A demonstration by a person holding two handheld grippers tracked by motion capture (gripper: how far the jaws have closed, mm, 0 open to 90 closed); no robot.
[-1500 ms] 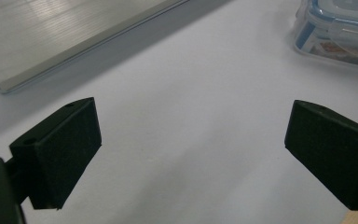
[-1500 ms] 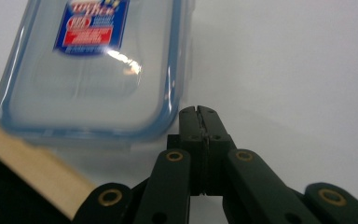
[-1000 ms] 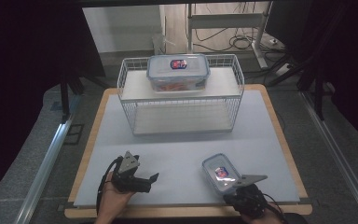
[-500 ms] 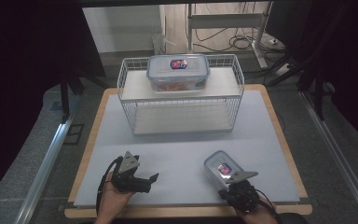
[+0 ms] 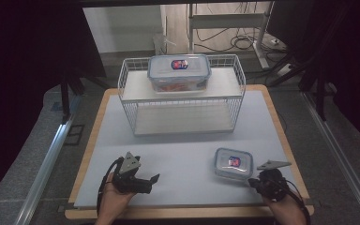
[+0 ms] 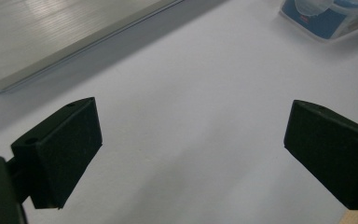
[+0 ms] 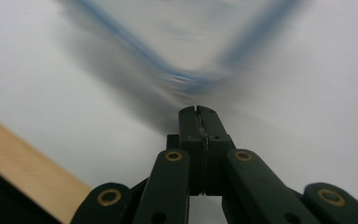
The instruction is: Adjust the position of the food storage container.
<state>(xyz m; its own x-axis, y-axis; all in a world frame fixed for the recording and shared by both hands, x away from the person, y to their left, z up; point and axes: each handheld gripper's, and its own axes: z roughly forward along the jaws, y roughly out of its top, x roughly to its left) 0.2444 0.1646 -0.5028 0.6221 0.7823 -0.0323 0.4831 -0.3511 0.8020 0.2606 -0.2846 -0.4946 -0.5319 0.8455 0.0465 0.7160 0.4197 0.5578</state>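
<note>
- Job, as I read it: get boxes onto the wire rack (image 5: 183,101). One big box (image 5: 179,72) already on rack's top shelf, well ahead of both jaws; small box (image 5: 234,163) not yet up, flat on the bench (image 5: 183,154).
- Right gripper (image 5: 258,183): jaws shut tight, pads pressed together, holding nothing. Small box just ahead of the tips, its corner (image 7: 186,79) blurred, apart from them as far as I can tell.
- Left gripper (image 5: 151,180): jaws wide open, empty; bare bench between them. Small box far ahead, off to right jaw's side (image 6: 326,18); rack base ahead toward left jaw's side (image 6: 51,37).
- Left to do, prob.: open right jaws, grab small box, lift to rack.
- Count: 2 boxes (1 big, 1 small), 1 rack w/ 2 shelves, 2 grippers.
</note>
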